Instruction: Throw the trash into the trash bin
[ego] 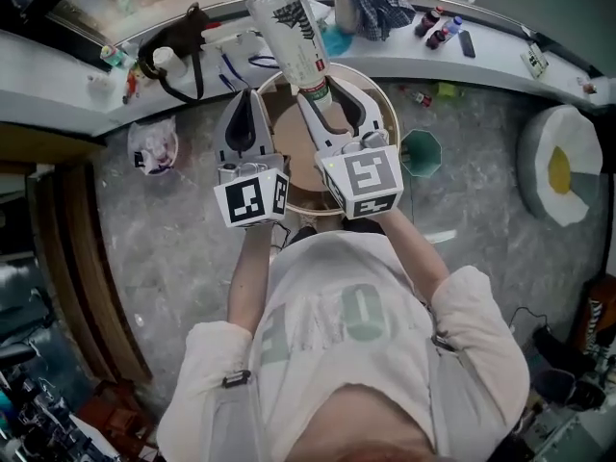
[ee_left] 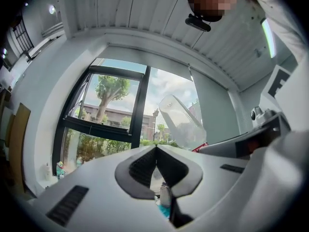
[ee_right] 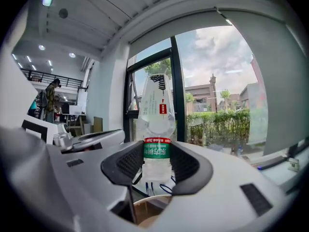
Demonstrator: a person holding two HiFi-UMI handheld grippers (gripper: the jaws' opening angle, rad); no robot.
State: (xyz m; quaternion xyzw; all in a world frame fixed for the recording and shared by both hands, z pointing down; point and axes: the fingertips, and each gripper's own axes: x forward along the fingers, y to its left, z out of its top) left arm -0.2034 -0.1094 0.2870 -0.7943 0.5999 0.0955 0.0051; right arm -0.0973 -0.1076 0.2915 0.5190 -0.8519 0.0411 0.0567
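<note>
The bin [ego: 390, 114] sits right under both tools, so I judge the drop simple: centre the bottle [ego: 289, 32] over the opening, tip it down, then spread the jaws. My right gripper [ego: 332, 104] clamps the bottle by its neck, above the bin's far rim. My left gripper [ego: 248, 104] is closed on nothing. The neck band is green with white characters under a red stripe, unreadable to me.

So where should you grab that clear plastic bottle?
The clear plastic bottle stands upright, so probably grip its green-labelled band from the side, as the right tongs do; that round part sits snugly between their curved pads.
</note>
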